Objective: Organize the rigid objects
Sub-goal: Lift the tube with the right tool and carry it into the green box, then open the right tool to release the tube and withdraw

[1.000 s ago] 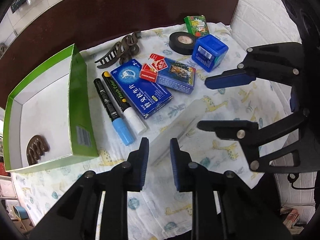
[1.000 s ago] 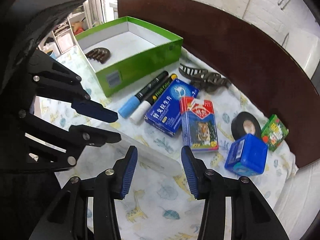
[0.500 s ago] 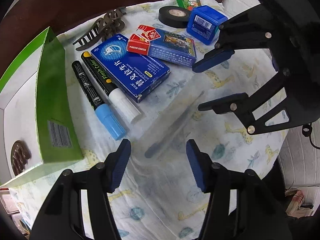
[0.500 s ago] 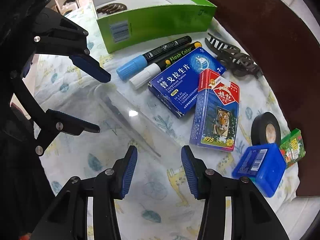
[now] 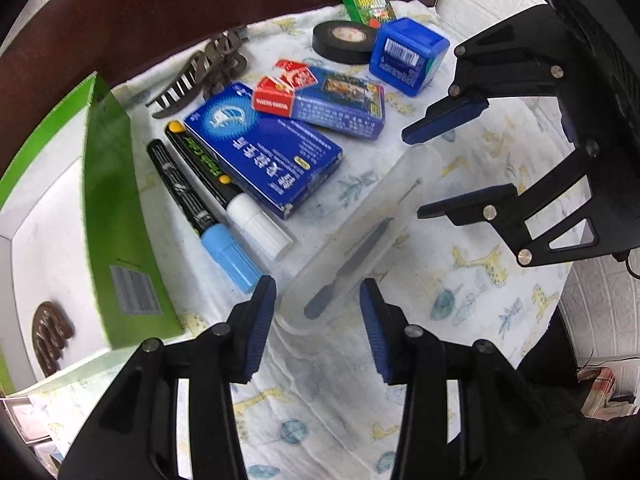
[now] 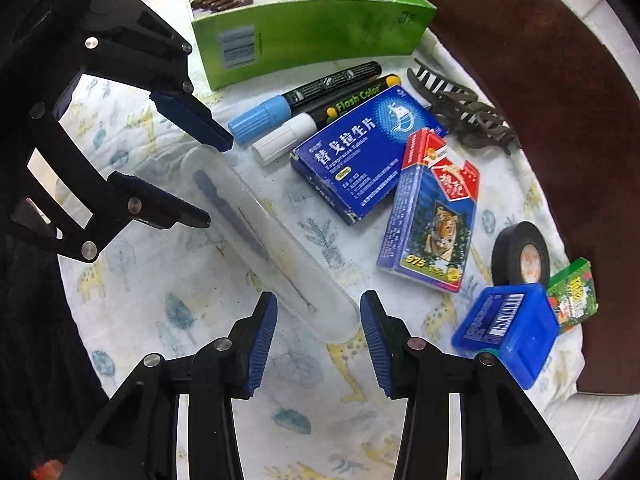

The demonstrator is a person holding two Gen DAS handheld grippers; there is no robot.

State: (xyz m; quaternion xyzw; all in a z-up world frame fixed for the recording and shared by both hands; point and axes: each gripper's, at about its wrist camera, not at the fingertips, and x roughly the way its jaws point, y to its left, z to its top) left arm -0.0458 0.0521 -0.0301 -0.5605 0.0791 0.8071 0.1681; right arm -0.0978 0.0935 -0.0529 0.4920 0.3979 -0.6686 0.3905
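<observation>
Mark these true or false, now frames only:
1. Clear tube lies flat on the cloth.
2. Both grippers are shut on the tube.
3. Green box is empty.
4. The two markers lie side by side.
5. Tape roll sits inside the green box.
1. True. The clear tube lies on the cloth.
2. False. The left gripper and right gripper each straddle one end with gaps at the pads; the left jaws have just been closing.
3. False. The green box holds a brown hair clip.
4. True. The markers are parallel and touching.
5. False. The tape roll is on the cloth beside the blue case.
</observation>
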